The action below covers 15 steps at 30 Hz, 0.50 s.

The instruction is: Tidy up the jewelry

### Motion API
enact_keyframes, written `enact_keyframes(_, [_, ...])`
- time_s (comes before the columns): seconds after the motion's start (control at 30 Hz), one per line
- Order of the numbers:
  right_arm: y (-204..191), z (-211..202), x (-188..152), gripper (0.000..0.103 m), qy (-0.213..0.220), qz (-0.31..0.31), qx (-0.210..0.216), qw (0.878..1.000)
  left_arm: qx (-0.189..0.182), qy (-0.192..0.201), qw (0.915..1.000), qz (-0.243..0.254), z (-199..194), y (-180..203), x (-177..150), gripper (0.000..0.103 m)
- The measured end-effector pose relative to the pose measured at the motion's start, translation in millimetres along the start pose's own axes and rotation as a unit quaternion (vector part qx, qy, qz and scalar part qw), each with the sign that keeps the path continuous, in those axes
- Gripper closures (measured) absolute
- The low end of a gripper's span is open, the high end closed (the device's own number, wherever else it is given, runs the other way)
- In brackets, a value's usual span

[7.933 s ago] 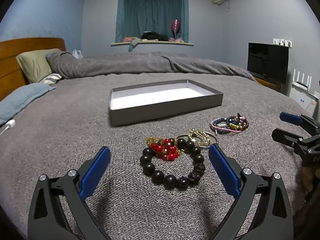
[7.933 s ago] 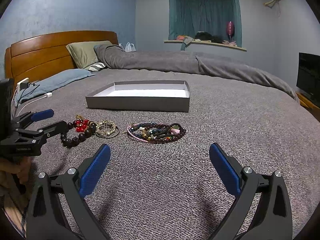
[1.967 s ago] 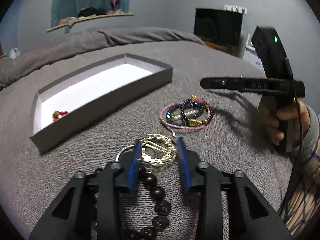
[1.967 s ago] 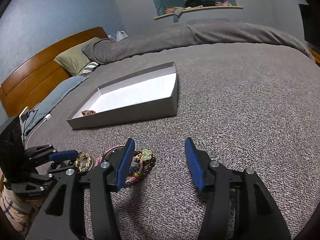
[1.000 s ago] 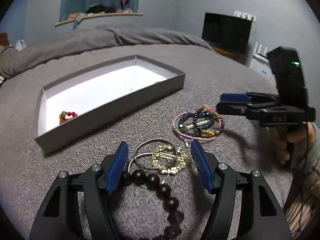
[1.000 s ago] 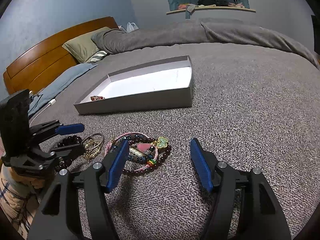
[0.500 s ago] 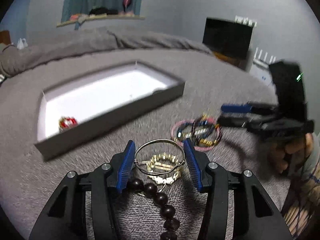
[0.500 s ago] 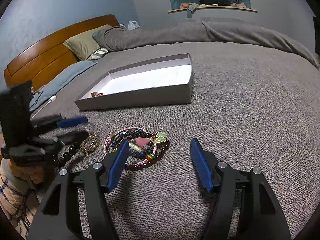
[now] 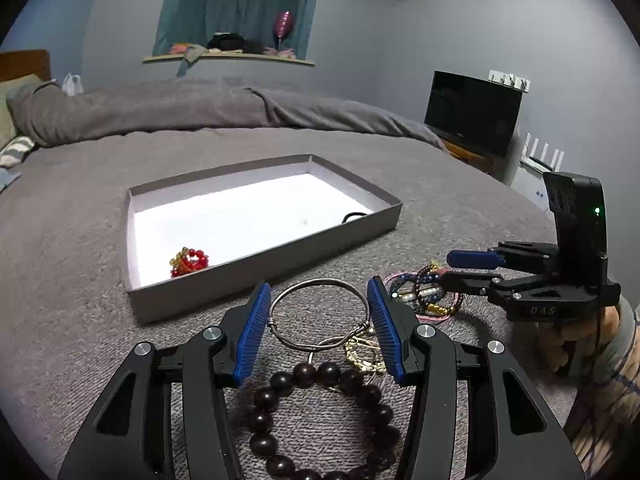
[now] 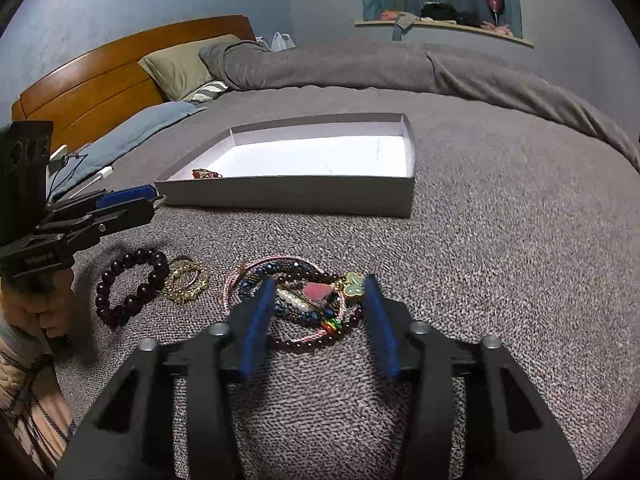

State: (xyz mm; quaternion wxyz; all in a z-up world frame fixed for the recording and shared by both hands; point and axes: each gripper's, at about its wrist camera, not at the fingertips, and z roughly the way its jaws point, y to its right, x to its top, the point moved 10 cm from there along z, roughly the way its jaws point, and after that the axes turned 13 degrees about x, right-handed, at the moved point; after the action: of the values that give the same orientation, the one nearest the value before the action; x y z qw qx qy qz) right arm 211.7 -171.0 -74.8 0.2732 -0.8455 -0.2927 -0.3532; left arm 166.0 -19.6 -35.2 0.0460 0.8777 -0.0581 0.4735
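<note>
Your left gripper (image 9: 318,314) has its jaws about half open, clamped on either side of the thin silver wire bangle (image 9: 319,313), which is lifted just above the grey bed cover (image 9: 72,280) beside the shallow grey cardboard box (image 9: 264,256). Your right gripper (image 10: 320,320) is closing its jaws around the tangled pile of coloured bead bracelets (image 10: 298,300), its pads not yet pressing it.

Faint embossed lettering on the right tongs (image 9: 466,270), roughly "DAS", otherwise no legible text
</note>
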Motion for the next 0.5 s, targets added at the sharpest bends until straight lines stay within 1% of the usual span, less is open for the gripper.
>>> enact_keyframes(0.03, [-1, 2, -1, 0.063, -0.003, -0.004, 0.000, 1.000, 0.000, 0.000, 1.0000, 0.000, 0, 0, 0, 0.051])
enact_keyframes(0.1, [-2, 6, -2, 0.073, -0.011, -0.010, -0.006, 1.000, -0.002, 0.000, 1.0000, -0.001, 0, 0, 0, 0.051])
enact_keyframes(0.17, [0, 8, -4, 0.093, -0.017, -0.010, -0.013, 1.000, -0.002, 0.000, 1.0000, 0.001, -1, 1, -1, 0.051])
enact_keyframes(0.2, [3, 8, -3, 0.098, -0.015, -0.010, -0.021, 1.000, -0.001, 0.000, 1.0000, 0.002, 0, 1, -2, 0.051])
enact_keyframes(0.23, [4, 6, -1, 0.099, -0.011, -0.008, -0.019, 1.000, -0.001, 0.000, 1.0000, 0.001, -1, 1, -2, 0.051])
enact_keyframes(0.33, [2, -4, 7, 0.100, 0.014, -0.002, -0.007, 1.000, 0.000, 0.003, 1.0000, -0.001, -2, 1, -1, 0.051])
enact_keyframes(0.5, [-1, -32, 29, 0.100, 0.073, 0.022, 0.039, 0.996, 0.001, 0.011, 0.9999, -0.008, -4, 0, 3, 0.051])
